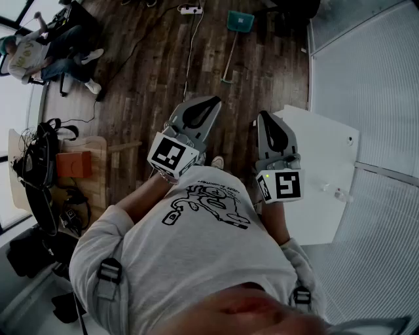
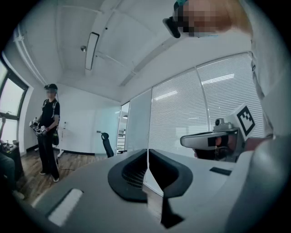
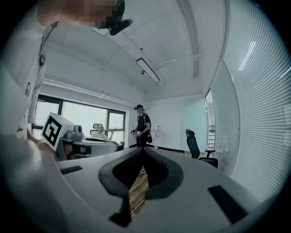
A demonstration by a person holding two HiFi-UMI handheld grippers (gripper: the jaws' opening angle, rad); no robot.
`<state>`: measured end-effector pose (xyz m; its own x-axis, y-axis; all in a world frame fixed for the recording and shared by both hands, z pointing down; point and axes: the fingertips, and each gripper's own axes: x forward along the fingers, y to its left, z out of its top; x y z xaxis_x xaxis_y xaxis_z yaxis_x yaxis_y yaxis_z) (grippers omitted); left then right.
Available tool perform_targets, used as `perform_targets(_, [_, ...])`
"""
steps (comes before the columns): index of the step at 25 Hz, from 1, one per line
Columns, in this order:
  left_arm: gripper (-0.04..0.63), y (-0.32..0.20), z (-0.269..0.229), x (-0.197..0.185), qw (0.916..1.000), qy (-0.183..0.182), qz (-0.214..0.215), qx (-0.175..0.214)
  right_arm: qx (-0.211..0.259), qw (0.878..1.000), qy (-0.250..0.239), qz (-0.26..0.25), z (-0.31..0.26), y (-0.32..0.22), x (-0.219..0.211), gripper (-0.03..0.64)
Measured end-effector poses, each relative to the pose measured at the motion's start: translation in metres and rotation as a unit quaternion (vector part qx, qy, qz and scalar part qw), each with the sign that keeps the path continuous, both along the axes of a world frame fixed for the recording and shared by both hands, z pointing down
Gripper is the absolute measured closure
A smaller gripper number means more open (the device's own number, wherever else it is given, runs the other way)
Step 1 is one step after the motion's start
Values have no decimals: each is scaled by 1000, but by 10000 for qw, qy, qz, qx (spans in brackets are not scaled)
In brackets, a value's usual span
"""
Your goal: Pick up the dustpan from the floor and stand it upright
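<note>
Left tool (image 1: 211, 102): held level at chest height, jaws pressed together, nothing between them.
Right tool (image 1: 265, 118): alongside, just beside the white worktop (image 1: 321, 163); jaws likewise closed and empty.
Floor (image 1: 150, 98): dark wood planks, with a cable (image 1: 188, 59) trailing to a power strip (image 1: 190, 9) at the far end.
Dustpan (image 1: 239, 21): teal, lying flat well ahead of both tools, untouched; long thin handle (image 1: 230, 55) pointing back towards them.
Stage: probably before the approach, nothing grasped yet.
Risk: shoving the handle along the planks if met with jaws closed; letting the pan swing and topple if pinched off-balance on so thin a handle; snagging the nearby cable on the way in.
</note>
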<state>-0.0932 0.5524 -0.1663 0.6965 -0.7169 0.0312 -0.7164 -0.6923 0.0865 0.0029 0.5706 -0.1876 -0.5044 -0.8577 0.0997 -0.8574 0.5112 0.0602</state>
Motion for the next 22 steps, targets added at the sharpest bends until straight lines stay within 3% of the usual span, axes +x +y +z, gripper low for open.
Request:
perform_targets(15, [584, 6, 3, -72, 10000, -11, -13, -21, 24, 9999, -21, 117, -1, 1, -54, 609])
perform_targets(22, [584, -1, 12, -83, 9999, -18, 0, -137, -38, 9999, -34, 100, 4, -7, -66, 609])
